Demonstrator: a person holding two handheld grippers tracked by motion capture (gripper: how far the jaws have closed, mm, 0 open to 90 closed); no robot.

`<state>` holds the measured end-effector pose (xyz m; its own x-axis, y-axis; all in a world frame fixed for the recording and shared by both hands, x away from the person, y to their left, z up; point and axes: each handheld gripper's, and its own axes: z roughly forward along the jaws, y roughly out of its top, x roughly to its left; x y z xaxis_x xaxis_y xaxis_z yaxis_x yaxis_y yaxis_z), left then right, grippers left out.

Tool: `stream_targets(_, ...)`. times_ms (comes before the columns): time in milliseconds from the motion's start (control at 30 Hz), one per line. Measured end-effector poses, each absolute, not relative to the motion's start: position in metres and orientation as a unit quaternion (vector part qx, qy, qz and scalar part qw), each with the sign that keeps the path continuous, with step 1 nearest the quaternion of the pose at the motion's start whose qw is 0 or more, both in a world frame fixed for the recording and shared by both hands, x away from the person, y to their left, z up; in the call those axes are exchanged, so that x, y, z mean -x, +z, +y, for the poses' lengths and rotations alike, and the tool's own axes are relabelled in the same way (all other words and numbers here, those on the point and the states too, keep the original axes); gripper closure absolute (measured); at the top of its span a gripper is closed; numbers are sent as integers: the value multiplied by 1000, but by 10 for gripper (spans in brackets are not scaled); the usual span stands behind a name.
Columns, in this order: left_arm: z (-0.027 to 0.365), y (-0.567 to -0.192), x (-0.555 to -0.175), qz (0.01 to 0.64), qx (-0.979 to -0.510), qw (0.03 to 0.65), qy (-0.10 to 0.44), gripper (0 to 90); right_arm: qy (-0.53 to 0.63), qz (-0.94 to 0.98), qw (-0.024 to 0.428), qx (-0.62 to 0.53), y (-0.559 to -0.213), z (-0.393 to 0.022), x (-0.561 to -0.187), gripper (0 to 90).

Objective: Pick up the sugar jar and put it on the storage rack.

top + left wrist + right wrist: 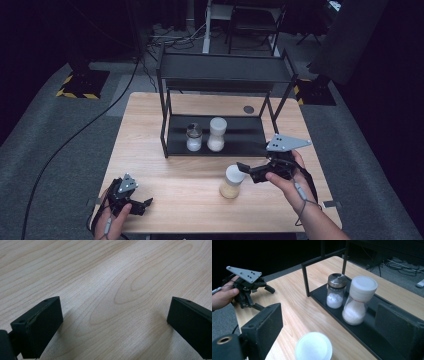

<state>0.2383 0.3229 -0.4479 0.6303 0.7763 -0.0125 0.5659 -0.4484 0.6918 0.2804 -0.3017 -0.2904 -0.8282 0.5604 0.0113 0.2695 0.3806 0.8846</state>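
— Wooden table [175, 180], pale grain; what sat nearest the person?

— At seven o'clock on it, the left gripper [141, 206] rested low at the near edge, a hand [112, 224] behind it; its jaws stood wide apart with bare wood between them in the left gripper view; nothing was held.

— And the other one?

— At four o'clock, the right gripper [244, 170] was held in the right hand [284, 181]; its jaws were spread, one on either side of a jar with a white lid [233, 181] holding pale yellowish powder; whether they touched it I cannot tell; that jar stood upright on the wood, just in front of the rack.

— Farther back?

— At twelve o'clock a black two-tier rack [225, 70]; on its lower shelf a metal-capped shaker [335, 291] and, just beside it, a taller white-capped jar [360, 300], both upright with white powder; beyond lay grey floor [45, 130] and cables [170, 40].
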Motion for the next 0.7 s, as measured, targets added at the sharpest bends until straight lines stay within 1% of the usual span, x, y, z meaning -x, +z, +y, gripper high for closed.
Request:
stream_targets(200,323,-448,-238,401,-837,339,156,0,492,821,146,-249,-299,-305,-271,70)
stream_targets(300,323,-448,-238,401,-837,339,156,0,498,817,150,-247,-306,-306,-264,41)
stream_targets(533,323,-448,-238,401,-837,339,156,0,496,821,152,-238,-317,-305,-258,37)
stream_targets(700,323,-448,-239,400,-837,339,156,0,495,822,149,-239,-332,-306,-256,35)
